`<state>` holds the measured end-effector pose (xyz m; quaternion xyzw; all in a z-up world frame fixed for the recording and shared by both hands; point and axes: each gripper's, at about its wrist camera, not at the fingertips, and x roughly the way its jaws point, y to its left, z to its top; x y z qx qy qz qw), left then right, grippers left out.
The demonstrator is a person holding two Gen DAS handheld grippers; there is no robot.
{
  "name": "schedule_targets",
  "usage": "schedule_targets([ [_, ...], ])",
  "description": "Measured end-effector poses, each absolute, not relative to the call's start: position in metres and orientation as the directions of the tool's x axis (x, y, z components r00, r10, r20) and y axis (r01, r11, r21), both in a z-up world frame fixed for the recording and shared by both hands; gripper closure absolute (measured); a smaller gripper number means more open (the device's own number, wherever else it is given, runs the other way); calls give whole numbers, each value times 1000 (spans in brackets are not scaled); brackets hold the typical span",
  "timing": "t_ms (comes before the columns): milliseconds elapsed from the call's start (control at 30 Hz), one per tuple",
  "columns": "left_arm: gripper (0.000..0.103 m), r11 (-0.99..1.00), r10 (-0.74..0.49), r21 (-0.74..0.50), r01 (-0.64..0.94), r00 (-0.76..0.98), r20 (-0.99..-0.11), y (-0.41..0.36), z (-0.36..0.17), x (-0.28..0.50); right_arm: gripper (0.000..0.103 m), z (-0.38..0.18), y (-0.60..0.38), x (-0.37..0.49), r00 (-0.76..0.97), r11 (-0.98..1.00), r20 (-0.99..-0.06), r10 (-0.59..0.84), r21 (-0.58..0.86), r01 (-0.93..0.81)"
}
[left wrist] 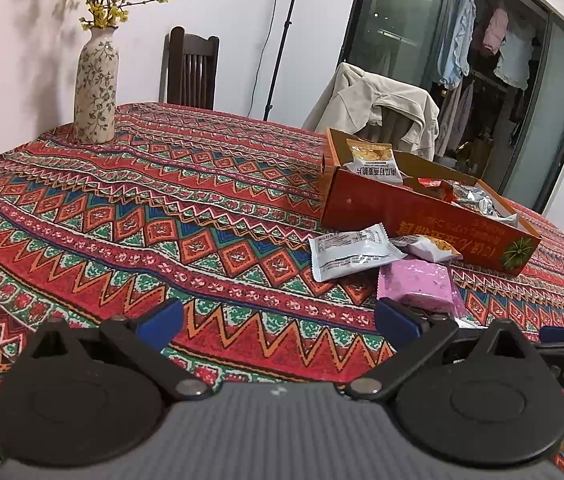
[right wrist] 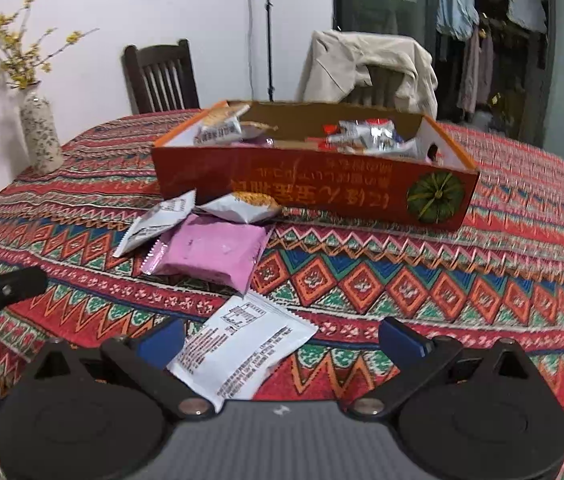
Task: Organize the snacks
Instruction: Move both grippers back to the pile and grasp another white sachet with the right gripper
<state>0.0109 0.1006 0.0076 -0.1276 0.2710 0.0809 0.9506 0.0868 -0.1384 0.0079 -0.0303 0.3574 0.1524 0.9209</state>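
Snack packets: four lie loose on the patterned tablecloth (right wrist: 422, 280). One pink packet (right wrist: 210, 250) at centre left of the right wrist view, two white packets (right wrist: 154, 222) (right wrist: 242, 206) just above it against the orange box (right wrist: 310, 184), one white printed packet (right wrist: 242, 352) at lower centre. Box holds several more, count unclear. Left gripper (left wrist: 280, 322) spread, empty. Right gripper (right wrist: 282, 340) spread, over the printed packet. One floral vase (left wrist: 96, 88), upper left.

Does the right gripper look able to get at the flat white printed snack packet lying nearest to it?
Probably yes. The right gripper is open and the flat white printed snack packet lies on the patterned tablecloth just ahead, partly between its fingers, with nothing on top.
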Motion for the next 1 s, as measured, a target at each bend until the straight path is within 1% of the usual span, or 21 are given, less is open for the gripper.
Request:
schedule_targets([
  [200, 0, 953, 74, -211, -219, 840, -538, 107, 2, 12, 0, -8, -131, 102, 656, 964, -713, 248, 114, -241],
  [367, 0, 949, 59, -230, -216, 838, -542, 109, -4, 15, 2, -11, -124, 99, 662, 966, -717, 220, 63, -252],
  [467, 0, 950, 51, -232, -210, 835, -548, 106, -6, 16, 10, -12, -122, 95, 673, 964, -712, 203, 24, -265],
  [500, 0, 950, 51, -231, -211, 833, -550, 105, -7, 16, 15, -11, -124, 95, 674, 961, -708, 211, 27, -274],
  [533, 0, 949, 53, -230, -214, 831, -553, 104, -8, 17, 25, -9, -126, 95, 674, 961, -707, 213, 27, -276],
  [567, 0, 950, 54, -229, -215, 830, -555, 104, -8, 17, 31, -8, -129, 95, 675, 959, -704, 220, 28, -283],
  [600, 0, 950, 55, -227, -216, 829, -557, 103, -9, 17, 45, -6, -131, 94, 674, 955, -702, 230, 29, -296],
  [633, 0, 950, 58, -224, -219, 826, -561, 102, -9, 18, 52, -5, -133, 94, 672, 952, -702, 235, 28, -304],
  [700, 0, 950, 60, -221, -220, 825, -563, 100, -9, 18, 53, -4, -136, 93, 666, 945, -704, 248, 26, -325],
  [733, 0, 951, 59, -220, -218, 825, -562, 99, -9, 18, 57, -4, -137, 92, 665, 940, -701, 258, 22, -341],
  [833, 0, 952, 64, -212, -219, 823, -565, 95, -8, 19, 61, -3, -137, 87, 671, 928, -688, 276, 10, -371],
  [1000, 0, 955, 73, -196, -221, 820, -568, 89, -8, 20, 63, -1, -144, 84, 683, 919, -659, 316, 33, -393],
])
